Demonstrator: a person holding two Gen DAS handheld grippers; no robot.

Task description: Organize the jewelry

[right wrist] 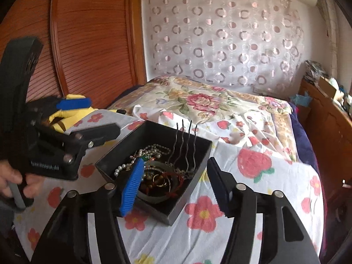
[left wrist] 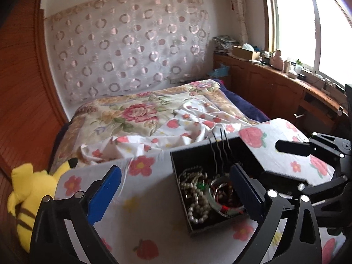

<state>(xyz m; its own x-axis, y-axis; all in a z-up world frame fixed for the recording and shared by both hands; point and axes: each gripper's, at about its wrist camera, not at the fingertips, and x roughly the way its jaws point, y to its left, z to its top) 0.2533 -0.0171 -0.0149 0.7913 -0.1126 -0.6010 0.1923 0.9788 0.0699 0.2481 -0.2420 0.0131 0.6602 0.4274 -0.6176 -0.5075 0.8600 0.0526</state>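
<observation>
**Jewelry box on bed, both grippers spread and empty**

A black open-topped box sits on a board covered in floral cloth, laid across the bed. Inside lie a tangled pearl necklace, a pale green bangle with dark red beads within it, and a wavy-pronged black hair comb leaning upright against the box's far wall.

The left gripper has its jaws wide apart, holding nothing; its right finger overlaps the box's near right corner in view, contact cannot be confirmed. The right gripper is likewise spread and empty, positioned over the box's near edge.

A yellow plush toy lies at the board's left edge, against the wooden wardrobe.
</observation>
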